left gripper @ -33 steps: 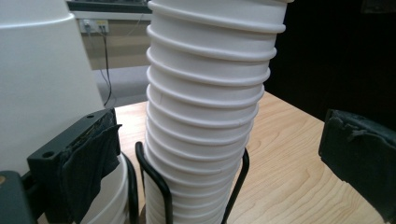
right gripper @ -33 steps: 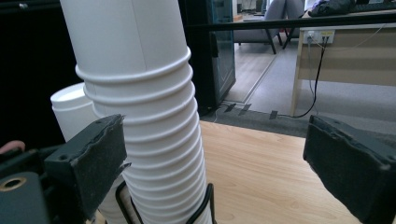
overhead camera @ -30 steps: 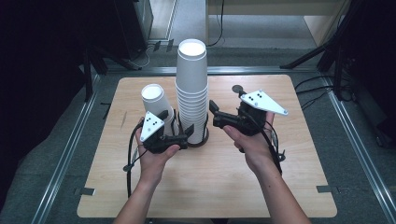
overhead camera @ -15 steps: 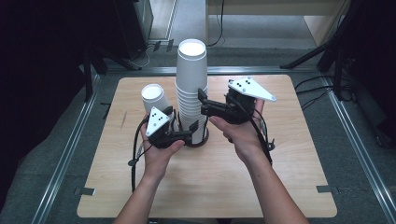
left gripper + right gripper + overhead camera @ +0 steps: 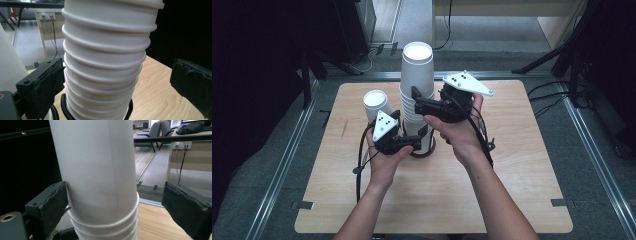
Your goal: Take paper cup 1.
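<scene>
A tall stack of white paper cups (image 5: 417, 85) stands in a black ring holder (image 5: 430, 150) at the middle of the wooden table (image 5: 512, 190). My left gripper (image 5: 418, 143) is low at the foot of the stack (image 5: 105, 62). It is open: one pad (image 5: 48, 82) lies against the cups and the other stands well off. My right gripper (image 5: 417, 102) is higher up, open around the top cup (image 5: 97, 170). Its left pad (image 5: 51, 203) touches the wall and its right pad is clear of it.
A single white cup (image 5: 376, 102) stands upright just left of the stack, close behind my left hand; its wall (image 5: 7, 62) shows at the left gripper view's left edge. Metal rails (image 5: 282, 170) frame the table. A desk with cables (image 5: 190, 147) stands beyond it.
My right gripper has moved left and upward, from beside the stack to straddling its upper cups. The left gripper has stayed at the stack's foot.
</scene>
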`<action>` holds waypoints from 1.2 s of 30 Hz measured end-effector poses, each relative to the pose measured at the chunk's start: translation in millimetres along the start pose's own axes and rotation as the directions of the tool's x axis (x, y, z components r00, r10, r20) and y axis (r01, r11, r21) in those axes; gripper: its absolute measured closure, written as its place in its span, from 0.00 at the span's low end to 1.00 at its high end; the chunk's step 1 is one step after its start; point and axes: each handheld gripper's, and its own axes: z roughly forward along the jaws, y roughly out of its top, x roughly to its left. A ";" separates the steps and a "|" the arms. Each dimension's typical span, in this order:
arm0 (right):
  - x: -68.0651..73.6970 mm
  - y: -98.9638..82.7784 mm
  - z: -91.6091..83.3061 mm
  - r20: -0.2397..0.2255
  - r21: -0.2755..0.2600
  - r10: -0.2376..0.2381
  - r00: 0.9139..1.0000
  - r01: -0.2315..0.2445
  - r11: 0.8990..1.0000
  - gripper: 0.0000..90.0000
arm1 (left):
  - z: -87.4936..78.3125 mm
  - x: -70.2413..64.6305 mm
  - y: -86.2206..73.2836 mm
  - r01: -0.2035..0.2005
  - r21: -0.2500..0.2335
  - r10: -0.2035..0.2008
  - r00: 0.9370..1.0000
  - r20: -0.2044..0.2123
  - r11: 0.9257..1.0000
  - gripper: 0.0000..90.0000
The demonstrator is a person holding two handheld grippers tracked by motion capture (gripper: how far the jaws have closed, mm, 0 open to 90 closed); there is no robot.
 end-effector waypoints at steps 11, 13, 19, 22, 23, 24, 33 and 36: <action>8.9 7.6 16.1 -0.023 -0.006 0.006 1.000 -0.006 1.000 0.07 | 9.8 -3.4 1.1 -0.042 0.002 0.042 0.998 -0.045 0.999 0.00; 11.5 10.4 20.6 -0.024 0.001 0.005 1.000 -0.005 1.000 0.07 | 11.7 -3.5 2.0 -0.036 0.005 0.036 0.998 -0.050 0.999 0.00; 14.6 13.5 32.2 -0.022 0.018 0.000 1.000 0.000 1.000 0.07 | 14.0 -5.0 6.3 -0.050 -0.016 0.049 0.994 -0.094 0.999 0.00; 14.5 11.1 37.2 -0.010 0.029 0.002 1.000 -0.002 1.000 0.10 | 16.6 -5.1 6.0 -0.045 -0.015 0.044 0.993 -0.107 0.999 0.00; 14.4 10.4 38.3 -0.008 0.028 0.006 1.000 -0.006 1.000 0.11 | 18.8 -5.6 5.7 -0.053 -0.021 0.050 0.991 -0.123 0.998 0.00; 14.2 9.9 39.1 0.000 0.024 0.008 1.000 -0.008 1.000 0.12 | 19.7 -5.6 5.9 -0.052 -0.027 0.049 0.991 -0.127 0.998 0.00; 14.5 9.6 39.5 0.015 0.014 0.003 1.000 -0.003 1.000 0.13 | 23.3 -6.9 4.2 -0.057 -0.029 0.053 0.990 -0.131 0.998 0.06; 15.0 9.9 39.4 0.017 0.008 0.004 1.000 -0.004 1.000 0.14 | 23.3 -6.9 3.6 -0.056 -0.035 0.051 0.990 -0.132 0.998 0.06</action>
